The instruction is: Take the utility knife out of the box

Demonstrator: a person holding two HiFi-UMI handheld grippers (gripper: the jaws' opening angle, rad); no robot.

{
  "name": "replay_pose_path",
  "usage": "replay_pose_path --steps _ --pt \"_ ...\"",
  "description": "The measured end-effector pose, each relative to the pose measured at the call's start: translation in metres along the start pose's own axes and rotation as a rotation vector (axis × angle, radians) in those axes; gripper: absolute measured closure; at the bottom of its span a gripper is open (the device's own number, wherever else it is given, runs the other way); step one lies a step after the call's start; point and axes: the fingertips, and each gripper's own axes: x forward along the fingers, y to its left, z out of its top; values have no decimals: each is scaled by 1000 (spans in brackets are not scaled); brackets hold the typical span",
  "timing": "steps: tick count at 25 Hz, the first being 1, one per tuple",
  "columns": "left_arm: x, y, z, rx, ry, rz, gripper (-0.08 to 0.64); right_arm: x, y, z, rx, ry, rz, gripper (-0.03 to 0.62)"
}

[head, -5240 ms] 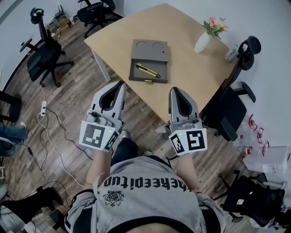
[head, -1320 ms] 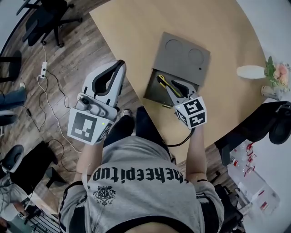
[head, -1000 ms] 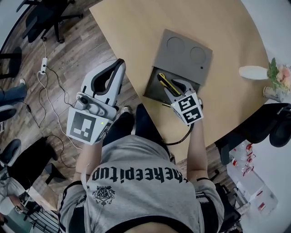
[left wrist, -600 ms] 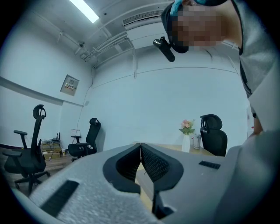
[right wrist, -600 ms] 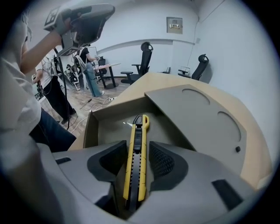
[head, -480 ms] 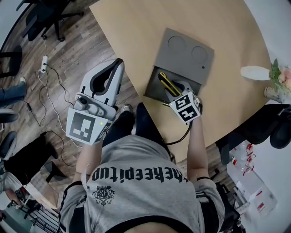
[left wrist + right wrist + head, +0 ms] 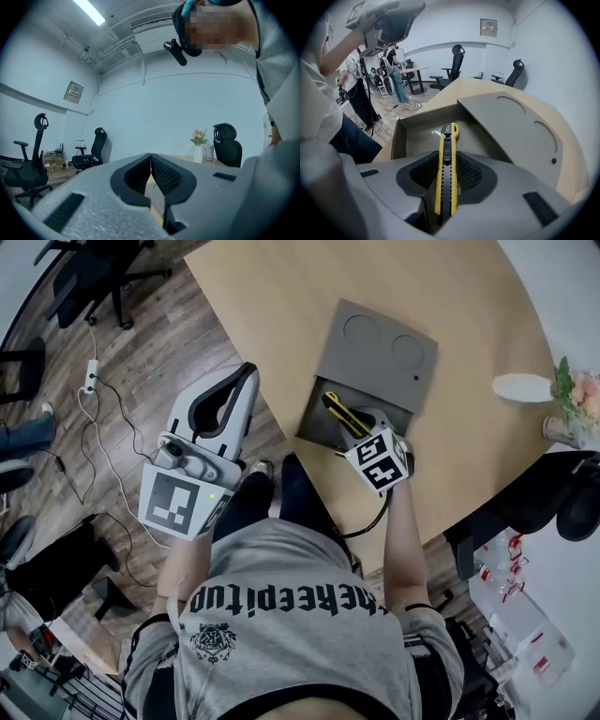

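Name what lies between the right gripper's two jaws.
The yellow-and-black utility knife lies lengthwise between the closing jaws of the right gripper, pads against its sides, its far end over the open box. The right gripper view shows this.

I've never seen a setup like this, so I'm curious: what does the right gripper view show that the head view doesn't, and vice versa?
Only the right gripper view: the right hand-held gripper, its ribbed pads closing on the yellow knife's sides, and people standing across the room. Only the head view: the white vase of flowers and the lettering on the person's shirt. Both: the knife, the open grey box, the wooden table and the left hand-held gripper.
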Motion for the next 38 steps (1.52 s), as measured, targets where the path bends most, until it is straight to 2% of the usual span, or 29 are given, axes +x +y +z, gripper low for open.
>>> replay_pose_path --steps 4,12,18,30,38 --pt "-6 -1 1 -11 9 -3 541 -5 3 5 0 -22 -33 476" --pt "-19 -1 17 18 -50 -36 541 -35 7 34 34 -151 -133 476" --pt "-23 -11 27 26 -83 -84 541 -64 8 50 73 -247 -231 476" --pt "-33 -40 38 33 -129 -202 541 -121 22 63 229 -429 -370 476" --pt "-45 -58 40 22 -132 -277 541 -159 37 73 275 -522 -470 476"
